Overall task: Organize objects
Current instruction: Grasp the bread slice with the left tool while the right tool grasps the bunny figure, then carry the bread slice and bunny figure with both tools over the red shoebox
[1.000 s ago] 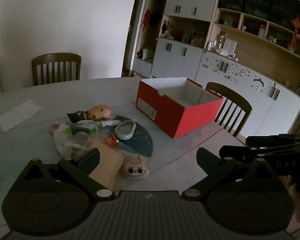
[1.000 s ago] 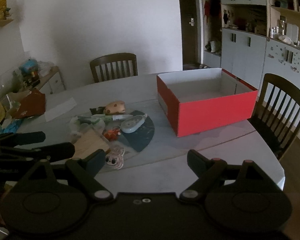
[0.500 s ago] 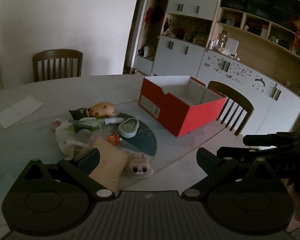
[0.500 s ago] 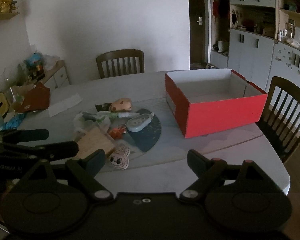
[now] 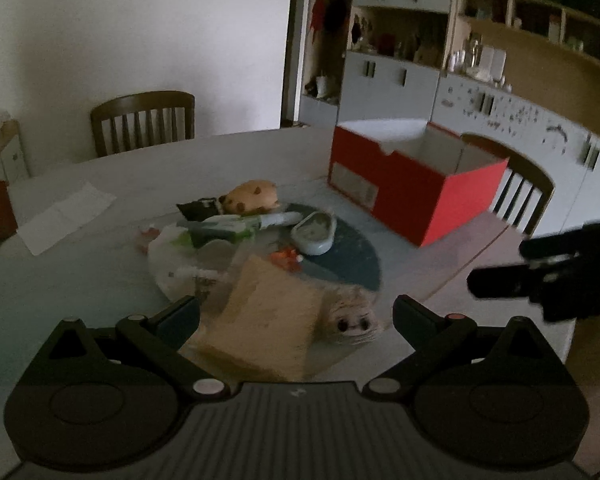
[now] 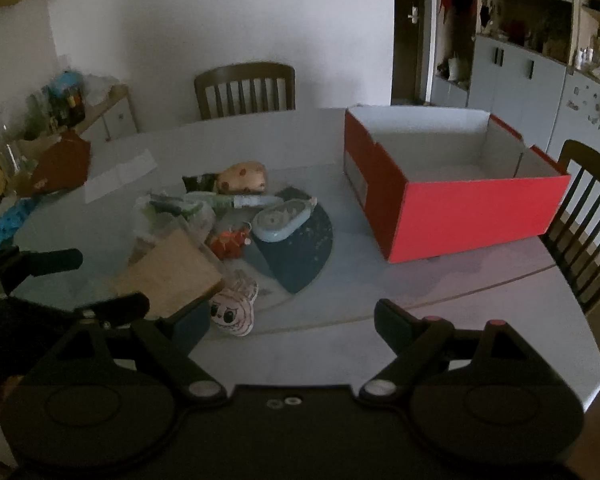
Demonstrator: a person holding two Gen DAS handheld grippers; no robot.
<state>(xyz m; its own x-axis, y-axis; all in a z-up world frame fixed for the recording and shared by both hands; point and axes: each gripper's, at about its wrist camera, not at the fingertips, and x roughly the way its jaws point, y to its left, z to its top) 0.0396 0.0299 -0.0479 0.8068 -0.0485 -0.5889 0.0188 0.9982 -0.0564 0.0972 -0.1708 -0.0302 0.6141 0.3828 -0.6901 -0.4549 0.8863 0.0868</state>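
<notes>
A pile of small items lies on the round table (image 6: 380, 312): a tan square pad (image 5: 268, 312), a plush face toy (image 5: 352, 318), a light blue oval device (image 5: 314, 232), a small orange toy (image 5: 286, 258), a tube (image 5: 240, 224), a spotted bun-like plush (image 5: 252, 196) and a clear bag (image 5: 176, 260). An open, empty red box (image 5: 404, 196) stands to their right. My left gripper (image 5: 296, 316) is open just above the pad and plush toy. My right gripper (image 6: 292, 320) is open, with the plush toy (image 6: 234, 312) beside its left finger. Neither holds anything.
A dark blue fan-shaped mat (image 6: 300, 252) lies under part of the pile. White paper (image 5: 66, 212) lies at the far left of the table. Wooden chairs (image 6: 246, 88) stand behind the table and beside the red box (image 6: 480, 216). Cabinets line the right wall.
Both grippers have moved forward and down toward the pile, which now looks larger and closer. The jaws have kept their width. The objects have not moved.
</notes>
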